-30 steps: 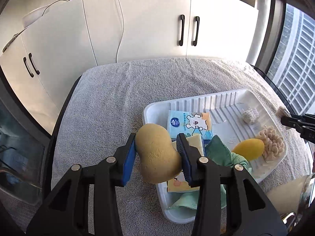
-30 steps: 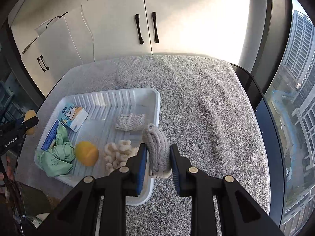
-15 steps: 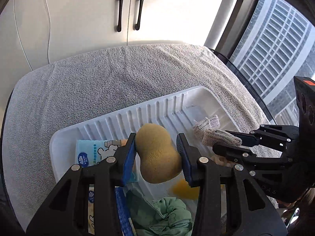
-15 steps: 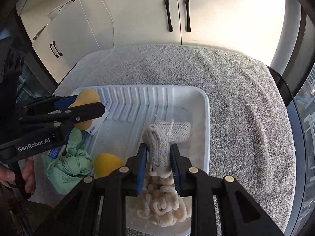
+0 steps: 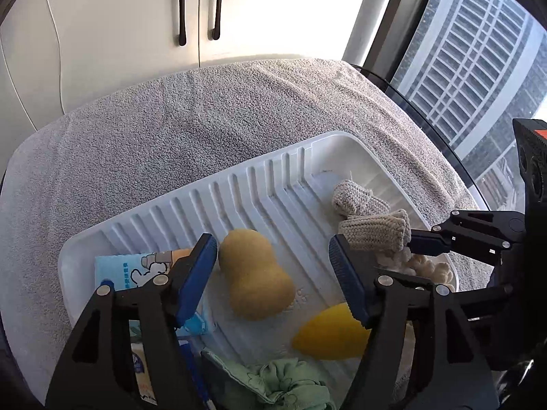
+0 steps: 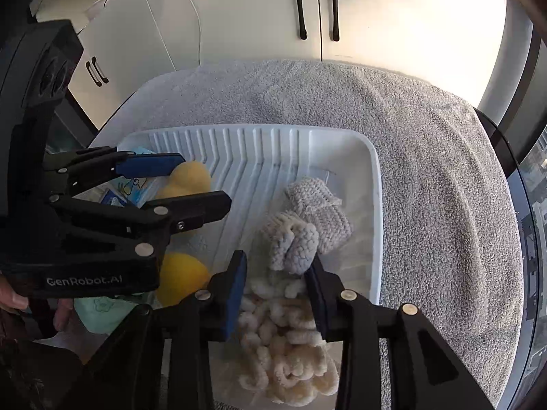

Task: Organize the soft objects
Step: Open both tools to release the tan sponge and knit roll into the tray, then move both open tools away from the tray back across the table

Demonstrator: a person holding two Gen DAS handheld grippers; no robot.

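A white ribbed tray (image 5: 273,171) (image 6: 342,143) lies on a grey towel. My left gripper (image 5: 273,276) (image 6: 191,184) is open above the tray; a tan peanut-shaped sponge (image 5: 254,273) (image 6: 189,177) lies free on the tray floor between its fingers. My right gripper (image 6: 275,283) (image 5: 410,242) is open; a rolled grey knit piece (image 6: 290,246) (image 5: 374,234) rests between its fingers beside a second knit roll (image 6: 318,208) (image 5: 355,200).
The tray also holds a yellow sponge (image 5: 330,331) (image 6: 181,280), a cream chenille piece (image 6: 287,341), a green cloth (image 5: 273,386), and tissue packs (image 5: 130,270). White cabinets (image 5: 198,10) stand behind the towel (image 5: 205,112). A window (image 5: 478,68) is at right.
Both grippers have opened. The tan sponge has dropped from the left gripper onto the tray, and the knit roll now rests loose between the right fingers.
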